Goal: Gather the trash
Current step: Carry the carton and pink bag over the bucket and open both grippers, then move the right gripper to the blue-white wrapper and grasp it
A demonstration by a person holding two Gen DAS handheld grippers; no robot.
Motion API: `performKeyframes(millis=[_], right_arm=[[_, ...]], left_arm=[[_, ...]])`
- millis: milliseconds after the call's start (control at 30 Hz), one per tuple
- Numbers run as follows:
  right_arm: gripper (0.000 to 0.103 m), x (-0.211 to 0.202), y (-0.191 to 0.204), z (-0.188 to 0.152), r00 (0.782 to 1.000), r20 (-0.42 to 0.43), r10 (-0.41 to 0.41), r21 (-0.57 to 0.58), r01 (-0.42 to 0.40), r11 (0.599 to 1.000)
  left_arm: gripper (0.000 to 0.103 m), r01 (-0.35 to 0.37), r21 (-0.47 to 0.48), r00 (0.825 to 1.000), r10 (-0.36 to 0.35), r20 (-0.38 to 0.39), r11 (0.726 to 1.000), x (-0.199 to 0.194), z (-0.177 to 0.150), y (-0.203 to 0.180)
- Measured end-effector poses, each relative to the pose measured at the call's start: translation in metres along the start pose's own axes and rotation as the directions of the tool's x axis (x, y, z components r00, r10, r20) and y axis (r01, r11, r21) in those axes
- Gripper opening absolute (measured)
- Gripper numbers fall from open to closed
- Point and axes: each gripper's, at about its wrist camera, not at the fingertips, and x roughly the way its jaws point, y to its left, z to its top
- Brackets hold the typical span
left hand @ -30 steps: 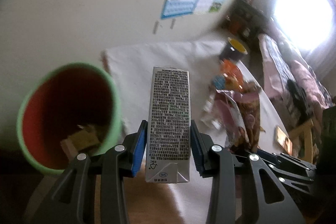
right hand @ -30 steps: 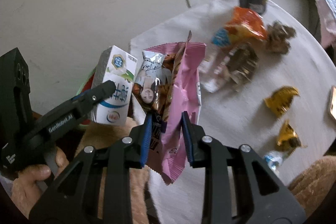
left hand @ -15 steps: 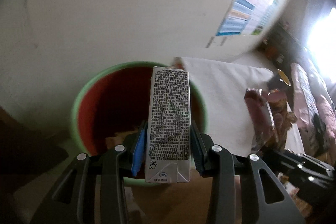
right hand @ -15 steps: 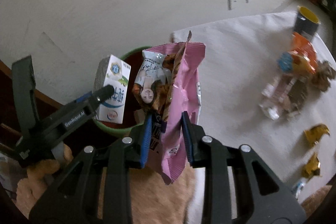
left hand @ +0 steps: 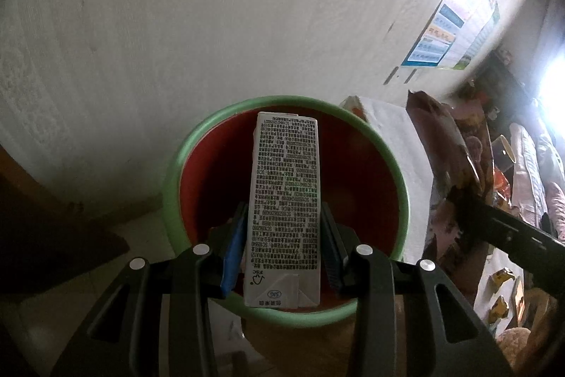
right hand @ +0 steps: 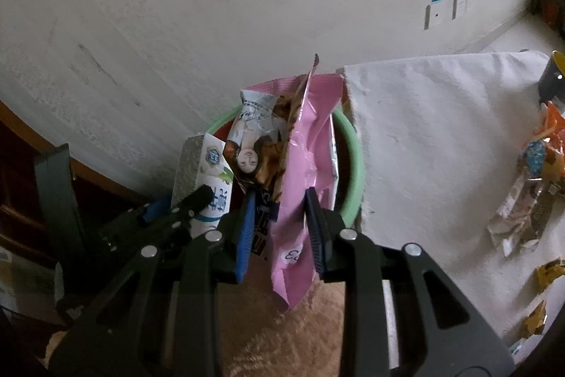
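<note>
Both hands are loaded over the bin here: the left gripper (left hand: 282,249) has its blue pads pressed on the lower sides of a milk carton (left hand: 284,207), which stands upright along the fingers with its printed face to the camera and its top edge reaching toward the far rim of the green bin (left hand: 169,172). From this view the carton sits squarely over the bin's red inside, so the drop looks lined up. Over on the other side, the right gripper (right hand: 280,228) is clamped narrow on a pink snack bag (right hand: 307,172) with a second crumpled wrapper (right hand: 252,143) bunched against it (whether that one is truly pinched or just riding along, I cannot tell). The bag's top pokes above the bin's near rim, right beside the edge of the cloth-covered table (right hand: 441,129). To do this well, I'd say let the carton go first with a clean, full opening while it hangs inside the rim, so it falls straight down and doesn't tip over the edge. The bag is the trickier one: it is limp and wide, so it wants carrying further over the middle of the bin before release, clear of the other gripper's fingers, or it could drape on the rim. More wrappers (right hand: 529,193) lie on the table, so the job is far from finished.
</note>
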Motion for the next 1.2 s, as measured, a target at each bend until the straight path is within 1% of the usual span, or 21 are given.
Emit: performKeyframes(millis=[167, 300, 367, 433, 467, 633, 867, 900, 933, 1000, 1067, 1133, 1200], right_arm=[[0.028, 0.008, 0.001, -0.002, 1.000, -0.019, 0.001, -0.006, -0.001, 1.000], [0.031, 0.013, 0.000, 0.000, 1.000, -0.021, -0.002, 0.007, 0.002, 1.000], [0.036, 0.015, 0.001, 0.000, 0.999, -0.032, 0.013, 0.018, -0.012, 1.000], [0.048, 0.015, -0.002, 0.001, 1.000, -0.025, 0.016, 0.031, -0.015, 0.999], [0.049, 0.014, -0.003, 0.001, 1.000, -0.015, 0.013, 0.034, -0.013, 0.999], [0.050, 0.010, -0.009, -0.001, 1.000, -0.002, 0.015, 0.050, -0.015, 0.999], [0.050, -0.014, -0.025, -0.017, 1.000, 0.025, 0.001, 0.072, -0.003, 0.997], [0.050, -0.019, -0.029, -0.021, 1.000, 0.027, -0.007, 0.079, 0.005, 0.997], [0.053, -0.024, -0.033, -0.024, 0.999, 0.028, -0.017, 0.086, 0.014, 0.996], [0.055, -0.039, -0.049, -0.039, 0.998, 0.034, -0.053, 0.100, 0.049, 0.994], [0.055, -0.053, -0.067, -0.058, 0.994, 0.031, -0.106, 0.106, 0.102, 0.989], [0.055, -0.066, -0.090, -0.079, 0.985, 0.008, -0.172, 0.122, 0.169, 0.978], [0.055, -0.083, -0.122, -0.104, 0.970, -0.028, -0.241, 0.169, 0.242, 0.955]], left_arm=[[0.037, -0.001, -0.008, 1.000, 0.001, -0.014, 1.000, 0.006, -0.001, 0.002], [0.038, -0.012, -0.009, 0.999, 0.012, -0.031, 1.000, 0.010, -0.003, 0.003], [0.047, -0.009, -0.021, 0.999, 0.008, -0.040, 1.000, 0.013, -0.003, 0.005], [0.053, -0.013, -0.024, 0.999, 0.012, -0.039, 1.000, 0.013, -0.004, 0.004], [0.055, -0.013, -0.022, 0.999, 0.012, -0.037, 1.000, 0.013, -0.003, 0.003], [0.063, -0.020, -0.003, 0.999, 0.020, -0.032, 1.000, 0.010, -0.003, -0.003], [0.063, -0.013, 0.034, 1.000, 0.013, -0.018, 0.999, -0.002, -0.006, -0.017], [0.063, -0.010, 0.044, 1.000, 0.011, -0.016, 0.999, -0.003, -0.006, -0.021], [0.063, -0.006, 0.051, 1.000, 0.007, -0.016, 0.999, -0.005, -0.007, -0.025], [0.063, 0.007, 0.064, 1.000, -0.005, -0.019, 0.998, -0.007, -0.010, -0.033], [0.063, 0.017, 0.082, 1.000, -0.015, -0.023, 0.997, -0.007, -0.012, -0.042], [0.063, 0.027, 0.110, 0.999, -0.024, -0.031, 0.994, -0.007, -0.016, -0.054], [0.063, 0.040, 0.134, 0.999, -0.035, -0.040, 0.990, -0.006, -0.019, -0.066]])
